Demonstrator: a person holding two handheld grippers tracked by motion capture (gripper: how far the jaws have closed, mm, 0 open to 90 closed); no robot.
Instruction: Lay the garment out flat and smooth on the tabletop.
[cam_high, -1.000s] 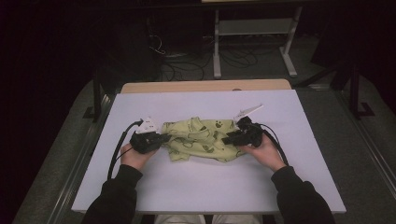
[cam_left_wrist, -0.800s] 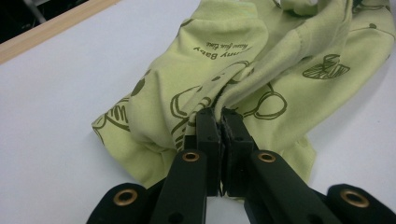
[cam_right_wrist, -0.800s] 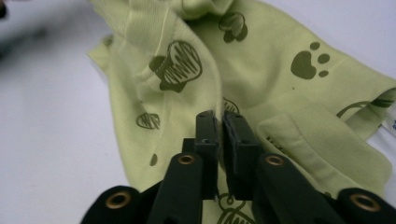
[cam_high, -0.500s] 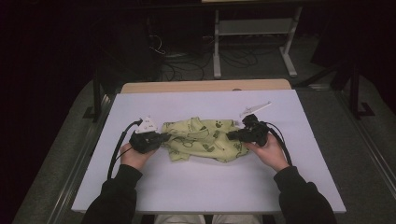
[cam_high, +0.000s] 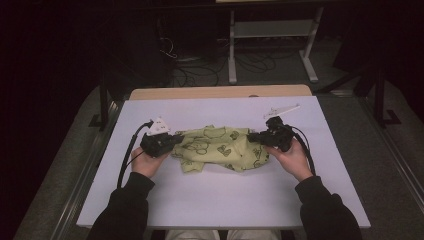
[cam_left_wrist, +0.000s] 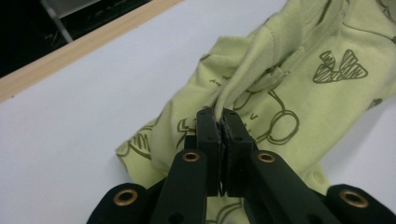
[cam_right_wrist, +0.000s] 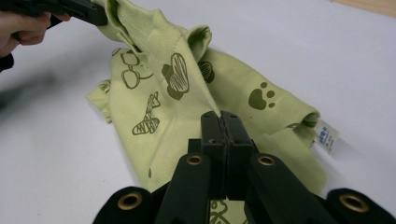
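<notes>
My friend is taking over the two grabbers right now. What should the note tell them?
Left gripper: shut on a fold of the green garment, at its left end.
Right gripper: jaws have just closed, now shut on the cloth at its right end.
Garment: light green with dark printed hearts, paws and glasses, lying bunched in the middle of the white table. A small label sticks out on one edge.
Done: both ends are pinched.
Left: probably lift and pull the ends apart to spread it flat; it is still crumpled. Keep both grips tight.

Green garment (cam_high: 220, 150), apparently gripped both ends, white table (cam_high: 220, 200)
</notes>
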